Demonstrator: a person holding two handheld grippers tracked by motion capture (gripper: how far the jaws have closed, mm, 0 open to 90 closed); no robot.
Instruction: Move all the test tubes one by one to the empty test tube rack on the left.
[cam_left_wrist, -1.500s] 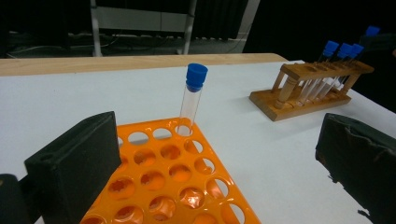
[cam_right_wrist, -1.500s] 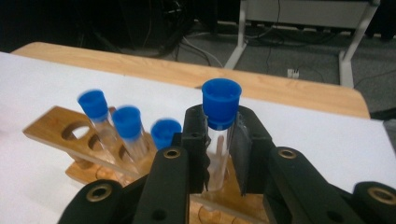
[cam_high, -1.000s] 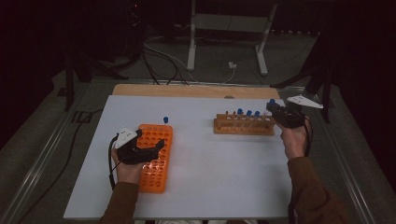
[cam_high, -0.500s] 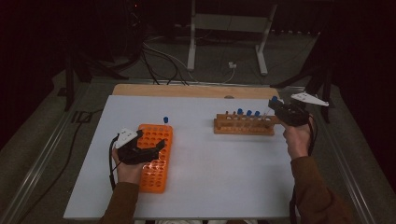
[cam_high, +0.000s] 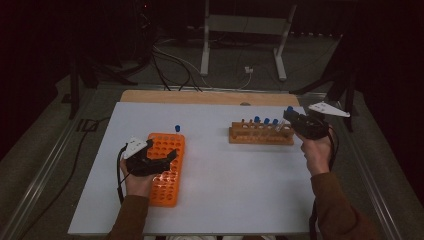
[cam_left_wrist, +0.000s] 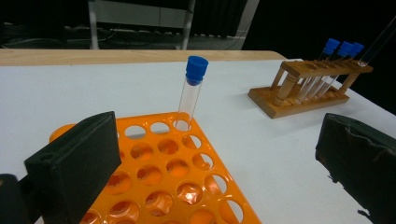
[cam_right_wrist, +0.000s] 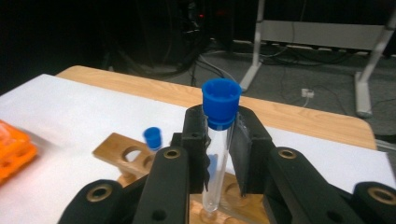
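Observation:
My right gripper (cam_high: 292, 121) (cam_right_wrist: 219, 140) is shut on a clear test tube with a blue cap (cam_right_wrist: 221, 103) (cam_high: 288, 110). It holds the tube roughly upright over the right end of the wooden rack (cam_high: 260, 136) (cam_right_wrist: 116, 148), with the tube's foot close above a hole. Three more blue-capped tubes (cam_high: 265, 121) stand in that rack. My left gripper (cam_high: 167, 160) (cam_left_wrist: 217, 140) rests open over the orange rack (cam_high: 167, 172) (cam_left_wrist: 177, 172), its jaws wide apart with nothing between them. One blue-capped tube (cam_left_wrist: 191, 93) (cam_high: 177, 129) stands in a far corner hole of the orange rack.
Both racks stand on a white table top (cam_high: 215, 170) with a wooden strip (cam_high: 200, 97) along its far edge. Cables and a metal stand (cam_high: 240, 45) lie on the dark floor beyond. The wooden rack (cam_left_wrist: 303, 88) is seen far right in the left gripper view.
The right gripper has shifted only slightly at the wooden rack's right end, still with the tube in it. The left gripper has kept still.

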